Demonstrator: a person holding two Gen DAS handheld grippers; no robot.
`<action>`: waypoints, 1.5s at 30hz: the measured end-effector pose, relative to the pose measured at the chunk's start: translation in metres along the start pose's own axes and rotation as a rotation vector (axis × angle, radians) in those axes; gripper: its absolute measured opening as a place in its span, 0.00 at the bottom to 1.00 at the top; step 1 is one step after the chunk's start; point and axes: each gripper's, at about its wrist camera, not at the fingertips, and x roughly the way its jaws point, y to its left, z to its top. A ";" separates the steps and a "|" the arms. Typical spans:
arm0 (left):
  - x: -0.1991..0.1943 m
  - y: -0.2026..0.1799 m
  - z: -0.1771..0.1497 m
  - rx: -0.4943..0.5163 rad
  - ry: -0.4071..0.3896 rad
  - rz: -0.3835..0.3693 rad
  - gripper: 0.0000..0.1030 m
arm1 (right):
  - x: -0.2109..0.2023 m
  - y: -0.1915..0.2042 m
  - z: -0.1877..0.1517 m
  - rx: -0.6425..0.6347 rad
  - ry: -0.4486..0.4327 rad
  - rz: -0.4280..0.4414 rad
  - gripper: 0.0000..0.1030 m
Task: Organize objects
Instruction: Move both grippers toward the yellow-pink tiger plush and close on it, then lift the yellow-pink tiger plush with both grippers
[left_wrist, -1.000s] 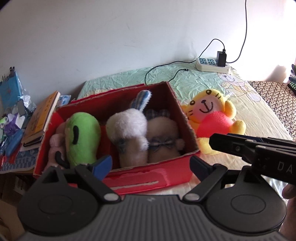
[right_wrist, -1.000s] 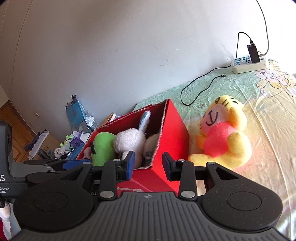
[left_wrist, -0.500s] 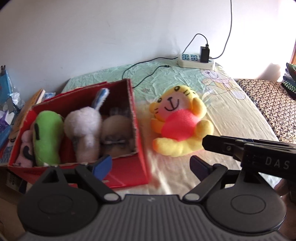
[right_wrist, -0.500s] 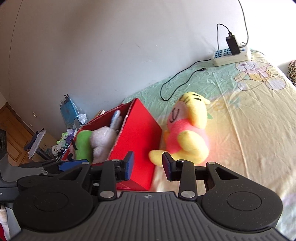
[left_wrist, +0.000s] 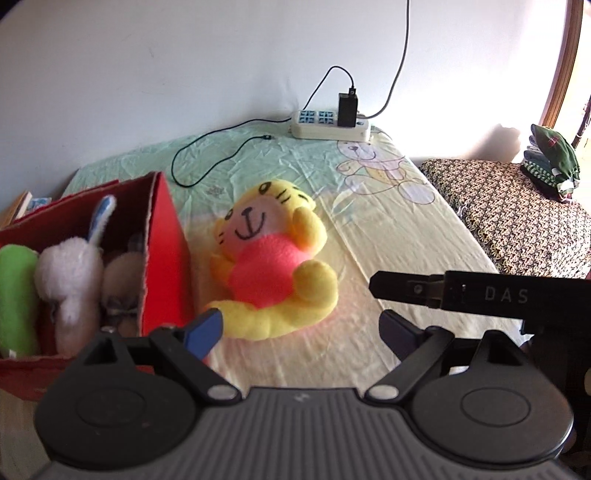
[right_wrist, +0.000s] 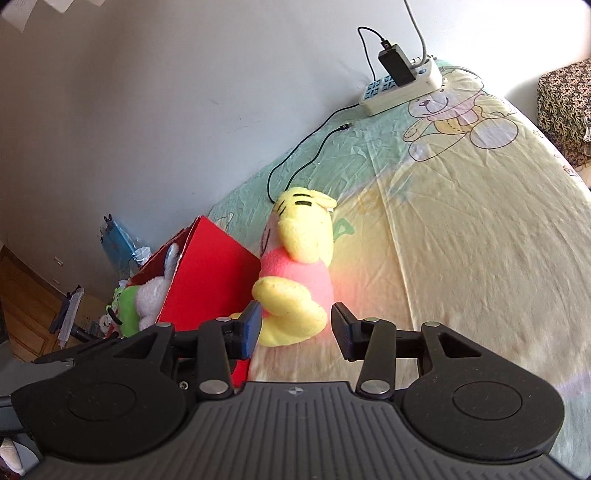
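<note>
The yellow plush tiger (right_wrist: 295, 280) lies just ahead of the right gripper (right_wrist: 293, 328), its fingers spread. The left gripper (left_wrist: 301, 328) is also spread, farther off

Black left gripper (left_wrist: 301, 328), blue-padded jaws

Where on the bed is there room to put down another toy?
The yellow sheet is bare between the tiger toy and the patterned cushion. The red box is crowded with plush toys; the power strip takes the far edge.
</note>
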 end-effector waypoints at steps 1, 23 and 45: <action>0.002 0.000 0.004 -0.001 -0.006 -0.008 0.89 | 0.001 -0.004 0.004 0.013 -0.003 -0.001 0.45; 0.108 0.038 0.037 -0.064 0.163 -0.095 0.91 | 0.093 -0.023 0.044 0.152 0.070 0.117 0.65; 0.116 0.039 0.030 -0.085 0.187 -0.141 0.84 | 0.110 -0.031 0.038 0.193 0.140 0.179 0.49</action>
